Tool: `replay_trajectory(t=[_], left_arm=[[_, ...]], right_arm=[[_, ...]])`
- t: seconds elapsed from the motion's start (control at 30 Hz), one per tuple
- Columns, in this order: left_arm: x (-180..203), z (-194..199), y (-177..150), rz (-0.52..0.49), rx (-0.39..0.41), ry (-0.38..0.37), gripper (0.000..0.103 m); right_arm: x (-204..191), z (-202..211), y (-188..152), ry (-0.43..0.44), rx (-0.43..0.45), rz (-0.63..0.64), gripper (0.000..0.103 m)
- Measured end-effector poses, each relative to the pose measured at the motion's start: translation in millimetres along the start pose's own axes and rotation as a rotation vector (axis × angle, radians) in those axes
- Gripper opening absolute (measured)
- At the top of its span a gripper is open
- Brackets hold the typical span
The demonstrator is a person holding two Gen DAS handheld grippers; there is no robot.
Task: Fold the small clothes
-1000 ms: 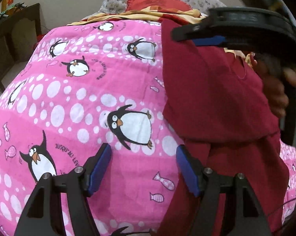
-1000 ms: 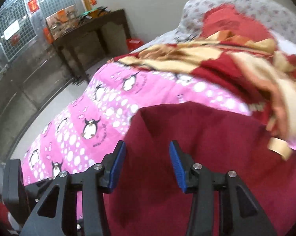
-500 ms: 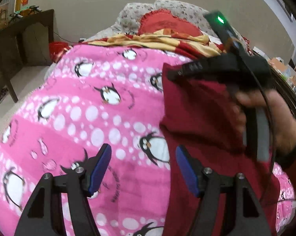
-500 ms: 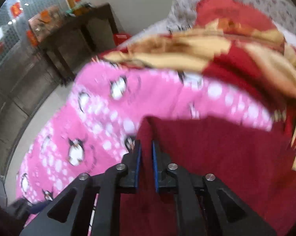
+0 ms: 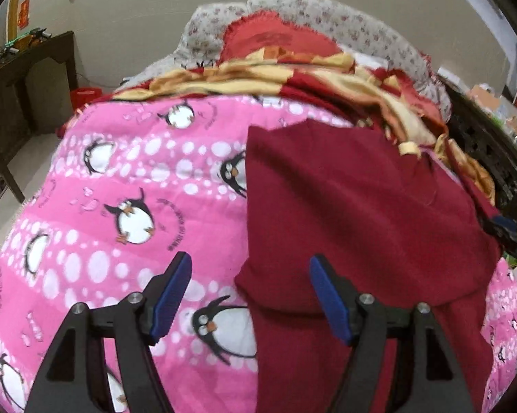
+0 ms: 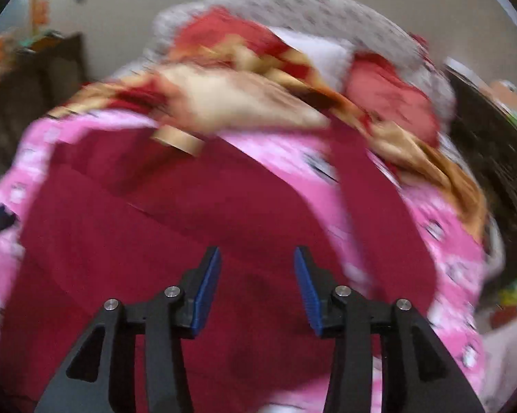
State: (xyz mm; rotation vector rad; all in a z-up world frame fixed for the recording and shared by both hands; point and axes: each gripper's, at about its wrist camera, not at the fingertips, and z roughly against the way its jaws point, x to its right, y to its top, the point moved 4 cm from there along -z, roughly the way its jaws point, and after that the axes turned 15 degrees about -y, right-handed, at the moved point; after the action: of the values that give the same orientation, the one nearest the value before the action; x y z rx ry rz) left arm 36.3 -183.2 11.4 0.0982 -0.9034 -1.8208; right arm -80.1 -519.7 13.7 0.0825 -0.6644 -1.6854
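A dark red garment [image 5: 354, 213] lies spread on the pink penguin-print blanket [image 5: 127, 186], with a folded layer on top. My left gripper [image 5: 249, 296] is open and empty, hovering over the garment's left edge. In the blurred right wrist view the same garment [image 6: 175, 241] fills the middle. My right gripper [image 6: 256, 285] is open and empty above it. The right gripper's tip also shows at the right edge of the left wrist view [image 5: 509, 237].
A crumpled red and yellow cloth [image 5: 292, 79] and a floral pillow [image 5: 327, 13] lie at the bed's far end. A dark wooden table [image 5: 21, 79] stands on the floor to the left. A dark basket [image 5: 488, 158] is at the right.
My right gripper was shut on the garment's top corner half a second ago; it has opened and swung to the right, over the garment's middle. My left gripper stayed open.
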Motion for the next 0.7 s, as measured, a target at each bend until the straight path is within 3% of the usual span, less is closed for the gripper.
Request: replay_trajectory(t=[0.1,0.13,0.17,0.2,0.33,0.47,0.57,0.7], left_arm=[[-0.8,-20.2,-6.4,0.023,-0.052,0.011,0.075],[-1.3,-23.6,-8.2,0.028,-0.062,0.013,0.075],[-2.2,-27.1,-10.5,0.038,-0.072,0.013,0.075],[-2.8,-28.6,-11.4,0.042,-0.074,0.014,0.075],[-4.6,-32.7,-14.9,0.049,-0.073,0.023,0.082],[2.6,-37.6,-21.3,0.0,-0.057,0.07,0.087],[7.7,-35.2,-22.2,-0.016,-0.067,0.077,0.087],[7.5,-25.3,-25.5,0.001,-0.067,0.07,0.087]], right_arm=[[8.3,-17.8,-13.6,-0.001,-0.039,-0.007,0.058],[4.7,-22.1,-17.1,0.022,-0.058,-0.002,0.043],[0.8,-25.0,-18.9,0.055,-0.073,0.002,0.02],[-2.8,-24.7,-19.6,0.071,-0.078,0.005,0.02],[0.0,1.9,-10.9,0.029,0.041,0.013,0.02],[13.5,-18.7,-11.0,0.002,0.001,-0.051,0.02],[13.2,-30.6,-19.7,-0.004,-0.033,-0.06,0.029],[26.4,-6.7,-27.4,0.003,-0.006,-0.095,0.041]])
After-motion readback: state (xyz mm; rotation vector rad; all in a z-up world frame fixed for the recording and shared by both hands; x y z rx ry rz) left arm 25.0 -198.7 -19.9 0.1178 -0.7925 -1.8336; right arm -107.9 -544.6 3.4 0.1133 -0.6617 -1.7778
